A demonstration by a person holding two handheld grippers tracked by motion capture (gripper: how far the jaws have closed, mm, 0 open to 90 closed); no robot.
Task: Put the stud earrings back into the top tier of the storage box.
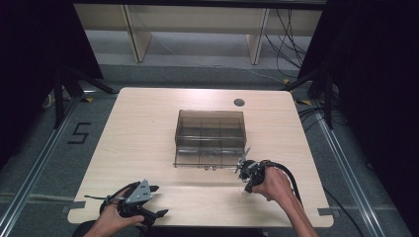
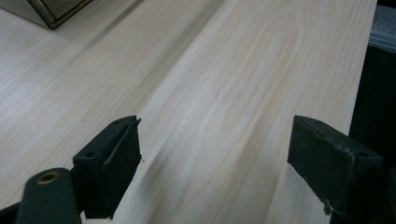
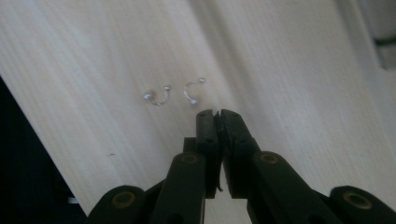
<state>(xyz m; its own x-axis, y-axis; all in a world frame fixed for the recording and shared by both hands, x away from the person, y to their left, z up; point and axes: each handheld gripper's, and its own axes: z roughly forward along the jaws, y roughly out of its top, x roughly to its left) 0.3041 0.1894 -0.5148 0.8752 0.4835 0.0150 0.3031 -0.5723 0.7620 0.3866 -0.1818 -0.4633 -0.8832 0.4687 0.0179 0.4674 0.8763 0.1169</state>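
Resting near the middle of the pale wooden desk (image 1: 148,133) is a smoky translucent plastic organiser box (image 1: 210,137) with a grid of compartments inside, set a little toward the far edge and the right side; a corner of it shows at the top left of the left gripper view (image 2: 56,11). A small round dark grommet hole (image 1: 239,102) sits in the desk close to the far edge, beyond the box's right corner.

The left gripper (image 1: 157,200), black with a grey three-cornered plate on top, is held in the person's left hand (image 1: 111,219) at the near left corner of the desk. In the left gripper view its jaws stand wide apart over bare wood, released and grasping nothing (image 2: 215,158).

The right gripper (image 1: 241,165) is held in the person's right hand (image 1: 274,185) toward the near right part of the desk, just beside the box's near right corner; a black cable loops off behind the hand. In the right gripper view its jaws are clenched together with nothing visible between them (image 3: 215,114).

Just beyond those jaw tips, two small silver horseshoe-shaped metal rings lie on the wood side by side, apart from each other: one (image 3: 157,96) to the left, the other (image 3: 192,89) nearer the tips, which do not touch it.
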